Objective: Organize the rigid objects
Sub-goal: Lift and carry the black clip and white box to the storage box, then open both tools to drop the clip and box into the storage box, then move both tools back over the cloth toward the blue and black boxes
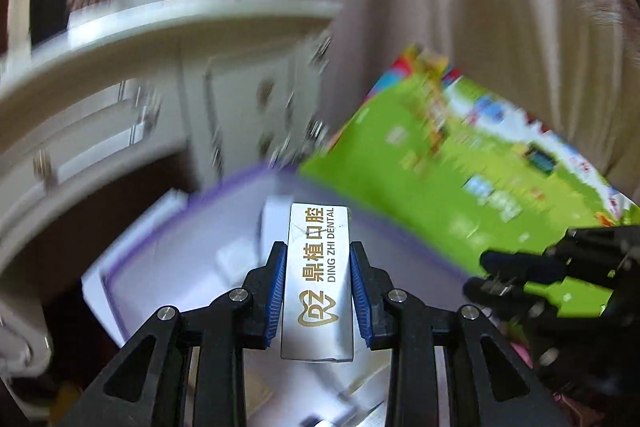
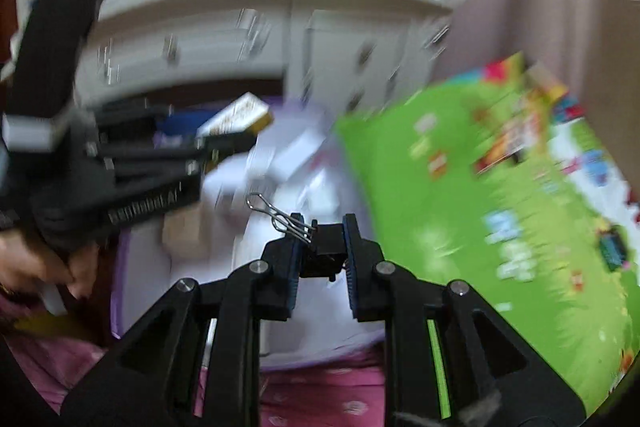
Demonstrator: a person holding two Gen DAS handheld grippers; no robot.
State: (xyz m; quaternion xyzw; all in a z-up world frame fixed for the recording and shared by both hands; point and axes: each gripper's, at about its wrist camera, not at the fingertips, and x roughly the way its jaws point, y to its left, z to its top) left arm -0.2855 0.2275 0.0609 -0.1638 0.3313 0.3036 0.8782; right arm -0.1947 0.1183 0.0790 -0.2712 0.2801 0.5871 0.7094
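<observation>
My left gripper is shut on a white box printed "Ding Zhi Dental", held over a purple-rimmed storage bin. My right gripper is shut on a black binder clip with silver wire handles, held above the same bin, which holds several white boxes. The left gripper also shows at the left of the right wrist view, with the box in it. The right gripper shows at the right edge of the left wrist view.
A large green toy box leans at the bin's right side, also in the right wrist view. A white dresser with drawers stands behind. Pink curtains hang at the back. A pink patterned cloth lies below.
</observation>
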